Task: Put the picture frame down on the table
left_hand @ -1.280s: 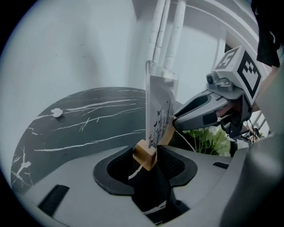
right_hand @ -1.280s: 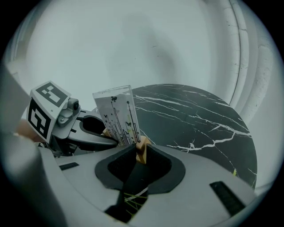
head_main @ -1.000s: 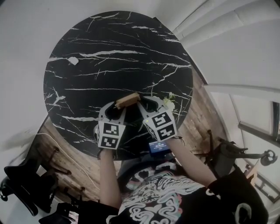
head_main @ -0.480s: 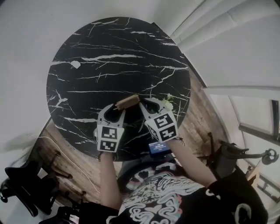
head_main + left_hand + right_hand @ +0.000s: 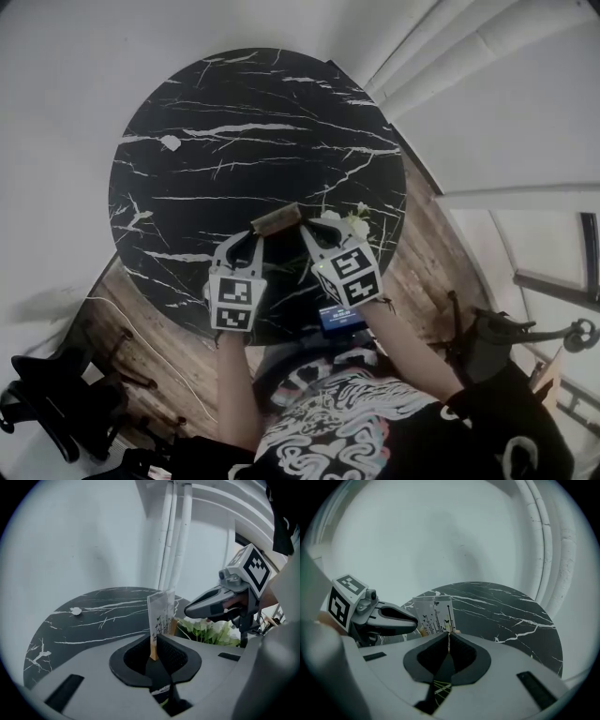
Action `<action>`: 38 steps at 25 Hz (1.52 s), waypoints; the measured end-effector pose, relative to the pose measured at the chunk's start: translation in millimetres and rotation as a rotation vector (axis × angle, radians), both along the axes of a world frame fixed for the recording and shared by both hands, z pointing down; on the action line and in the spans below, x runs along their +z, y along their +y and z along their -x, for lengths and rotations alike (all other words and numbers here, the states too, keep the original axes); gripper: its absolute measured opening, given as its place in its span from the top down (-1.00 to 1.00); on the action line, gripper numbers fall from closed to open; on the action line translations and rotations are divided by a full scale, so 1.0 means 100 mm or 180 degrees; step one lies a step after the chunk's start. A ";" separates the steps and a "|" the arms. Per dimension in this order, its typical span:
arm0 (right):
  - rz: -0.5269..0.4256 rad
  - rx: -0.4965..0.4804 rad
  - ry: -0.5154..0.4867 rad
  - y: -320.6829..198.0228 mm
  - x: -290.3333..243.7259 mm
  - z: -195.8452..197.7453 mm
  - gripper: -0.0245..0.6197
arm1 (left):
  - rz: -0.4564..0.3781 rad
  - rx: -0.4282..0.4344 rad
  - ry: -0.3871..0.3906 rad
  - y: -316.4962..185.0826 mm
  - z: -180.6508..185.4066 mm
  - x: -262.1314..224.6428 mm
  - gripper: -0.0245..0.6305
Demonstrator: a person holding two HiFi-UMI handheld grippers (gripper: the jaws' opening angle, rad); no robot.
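A small picture frame (image 5: pixel 277 219) with a wooden edge and a clear pane printed with black stems and butterflies hangs above the near part of the round black marble table (image 5: pixel 253 150). Both grippers hold it. My left gripper (image 5: pixel 253 234) is shut on its left end, where the frame (image 5: pixel 160 613) rises upright from the jaws. My right gripper (image 5: pixel 307 228) is shut on its right end, and there the frame (image 5: pixel 433 614) shows its pane facing the camera. The left gripper (image 5: pixel 410 620) reaches in from the left in the right gripper view.
A white scrap (image 5: pixel 170 142) lies on the table's far left part. A bunch of white flowers with green leaves (image 5: pixel 359 221) sits at the table's right edge by my right gripper. Wooden floor and black chairs (image 5: pixel 56 394) surround the table; a white wall and pipes (image 5: pixel 176 531) stand behind.
Both grippers and the frame have shifted slightly right and toward me in the head view. The hold on the frame is unchanged.
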State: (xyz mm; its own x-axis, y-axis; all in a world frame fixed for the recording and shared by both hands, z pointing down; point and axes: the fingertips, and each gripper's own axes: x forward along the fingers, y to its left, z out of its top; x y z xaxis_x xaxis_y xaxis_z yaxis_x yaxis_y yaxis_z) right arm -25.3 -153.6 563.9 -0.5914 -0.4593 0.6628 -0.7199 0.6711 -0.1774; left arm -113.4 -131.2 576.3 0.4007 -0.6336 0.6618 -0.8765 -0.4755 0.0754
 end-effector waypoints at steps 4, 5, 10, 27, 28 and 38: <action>-0.0143 0.0037 -0.0147 0.04 -0.18 0.00 0.87 | -0.0081 -0.0061 0.0022 0.02 0.01 -0.08 0.82; -0.0175 0.0044 -0.0156 0.04 -0.22 0.00 0.87 | -0.0107 -0.0100 0.0048 0.01 0.03 -0.10 0.82; -0.0275 0.0013 -0.0128 0.10 -0.34 0.02 0.87 | -0.0253 -0.0290 0.0301 0.00 0.06 -0.29 0.88; -0.0617 0.0155 -0.0184 0.38 -0.72 -0.12 0.87 | -0.0615 -0.0558 0.0484 0.23 0.10 -0.75 0.88; -0.0638 0.0174 -0.0186 0.40 -0.75 -0.12 0.87 | -0.0637 -0.0564 0.0481 0.24 0.11 -0.78 0.88; -0.0774 0.0299 -0.0227 0.61 -0.97 -0.21 0.87 | -0.0867 -0.0493 0.0479 0.43 0.03 -1.04 0.88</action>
State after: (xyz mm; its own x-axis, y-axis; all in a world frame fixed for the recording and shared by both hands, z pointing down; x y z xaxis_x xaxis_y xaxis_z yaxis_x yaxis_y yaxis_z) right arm -3.9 -92.5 467.1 -0.5799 -0.6549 0.4845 -0.7725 0.6310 -0.0717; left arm -116.8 -87.9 472.7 0.3662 -0.8399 0.4007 -0.9285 -0.3581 0.0979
